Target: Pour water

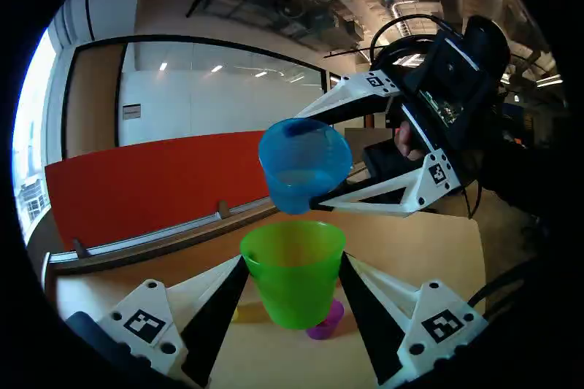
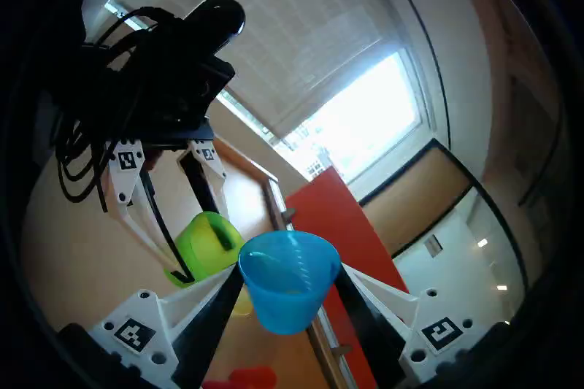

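The blue cup (image 1: 303, 159) is in the air, above the green cup (image 1: 294, 276) and, it seems, a little beyond it, and the right hand-held gripper (image 2: 288, 272) holds it with one finger pressed on each side of its wall. It is a thin plastic beaker, smooth, half transparent, round and narrower toward the bottom. A paler band low in its wall may be a little water, but I cannot be sure. I judge it light and somewhat flexible, so a hard squeeze would bend the wall, and because the sides are glossy and tapered it could slip when tilted. The better place to grip is high, under the rim, where the plastic is stiffer. The green cup has the same shape but is less clear. It seems to stand on the pale wooden counter (image 1: 416, 243), well apart from the far edge where a red panel (image 1: 146, 185) rises, and the left hand-held gripper (image 1: 293, 266) is closed around it, fingers touching both sides. If empty, this cup would tip easily, so steadying it during pouring looks sensible
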`<state>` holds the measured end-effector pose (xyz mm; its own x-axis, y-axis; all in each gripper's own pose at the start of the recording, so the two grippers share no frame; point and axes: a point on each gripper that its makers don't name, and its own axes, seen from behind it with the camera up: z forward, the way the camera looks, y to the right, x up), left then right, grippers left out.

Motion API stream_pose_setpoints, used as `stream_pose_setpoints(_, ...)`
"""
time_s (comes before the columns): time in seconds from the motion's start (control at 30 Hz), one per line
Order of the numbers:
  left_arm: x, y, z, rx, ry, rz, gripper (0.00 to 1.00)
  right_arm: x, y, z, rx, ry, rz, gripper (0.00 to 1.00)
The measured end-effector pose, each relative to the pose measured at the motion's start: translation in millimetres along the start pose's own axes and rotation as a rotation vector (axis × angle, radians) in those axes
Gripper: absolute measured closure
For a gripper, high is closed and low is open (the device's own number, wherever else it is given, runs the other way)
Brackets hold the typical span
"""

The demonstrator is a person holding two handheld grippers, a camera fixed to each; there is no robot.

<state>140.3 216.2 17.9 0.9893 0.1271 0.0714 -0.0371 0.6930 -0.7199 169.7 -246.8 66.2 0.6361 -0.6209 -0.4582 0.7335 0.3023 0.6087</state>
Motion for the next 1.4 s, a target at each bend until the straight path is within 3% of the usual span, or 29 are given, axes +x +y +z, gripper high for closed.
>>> stream_pose_setpoints(0.97, -1.3, 0.4, 3.9, -0.005, 0.000, 0.004, 0.14, 2.8, 4.8, 7.7, 0.040, -0.042, -0.183, 0.09)
stream_pose_setpoints(1.4, -0.4, 2.3, 3.5, -0.008, -0.001, 0.008, 0.15, 2.6, 6.7, 9.1, 0.046, -0.054, -0.223, 0.09)
